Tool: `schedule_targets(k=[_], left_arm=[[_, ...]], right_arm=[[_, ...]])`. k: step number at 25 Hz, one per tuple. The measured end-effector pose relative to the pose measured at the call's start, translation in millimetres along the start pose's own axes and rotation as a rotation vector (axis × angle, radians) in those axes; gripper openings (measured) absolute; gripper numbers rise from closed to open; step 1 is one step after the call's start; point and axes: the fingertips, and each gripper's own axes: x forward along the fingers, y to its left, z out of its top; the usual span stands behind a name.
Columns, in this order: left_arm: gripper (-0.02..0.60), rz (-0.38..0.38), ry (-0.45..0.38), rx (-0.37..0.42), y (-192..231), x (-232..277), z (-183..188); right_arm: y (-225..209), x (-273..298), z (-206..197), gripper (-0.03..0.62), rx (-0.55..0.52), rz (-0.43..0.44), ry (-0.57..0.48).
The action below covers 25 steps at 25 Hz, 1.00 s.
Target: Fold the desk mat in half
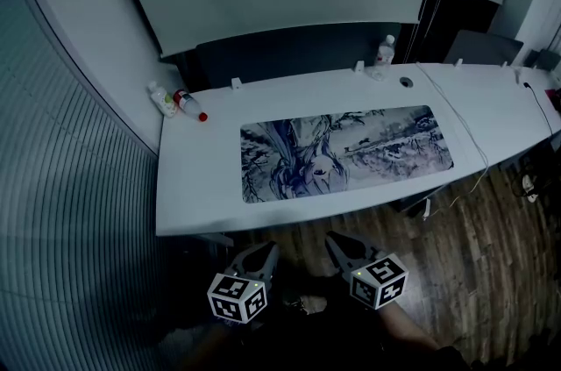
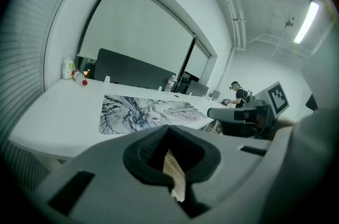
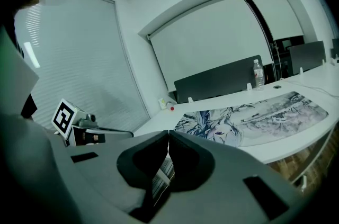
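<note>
Mat (image 1: 346,152) lies flat, unfolded, along the table (image 1: 202,185) while our left gripper (image 1: 263,252) and right gripper (image 1: 338,241) hang short of its near edge, jaws pressed together on nothing; we judge it best to open both, pinch one short end's corners, and carry it across squarely.

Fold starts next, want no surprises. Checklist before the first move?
1. Mat flat, unfolded on desk: ok.
2. Nothing lying on mat: ok.
3. Left gripper empty: ok. Open for grasp: not ok, shut.
4. Right gripper empty: ok. Open: not ok, shut.
5. Grippers at mat edge: not ok, both short of desk.
6. Cable clear of mat: ok, runs past its right end.
</note>
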Motion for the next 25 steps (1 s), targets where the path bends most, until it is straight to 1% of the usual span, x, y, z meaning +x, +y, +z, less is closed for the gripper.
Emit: schedule_targets(k=[5,11,13,18,22,25], left_arm=[[0.005,0.009,0.005,0.001,-0.5,2.0,-0.9],[0.005,0.022,0.003,0.005,1.4,6.5,-3.2],[0.005,0.036,0.004,0.002,1.9,8.4,-2.7],[0.005,0.073,-0.001,-0.015,0.9,18.1,1.4],[0.005,0.107,-0.01,-0.033,-3.4,27.5,3.6],[0.005,0.138,-0.025,-0.046,-5.2,34.8,6.5]], right_arm=[[-2.6,0.2,0.5,0.025,0.009,0.009,0.004],[-12.2,2.9,2.2,0.025,-0.008,0.003,0.0],[-14.3,2.8,4.4,0.023,0.0,0.016,0.005],[-28.9,2.4,9.2,0.023,-0.019,0.035,0.026],[-42.7,0.9,12.3,0.023,-0.049,0.051,0.053],[-54.0,-0.5,18.9,0.023,-0.065,0.067,0.053]])
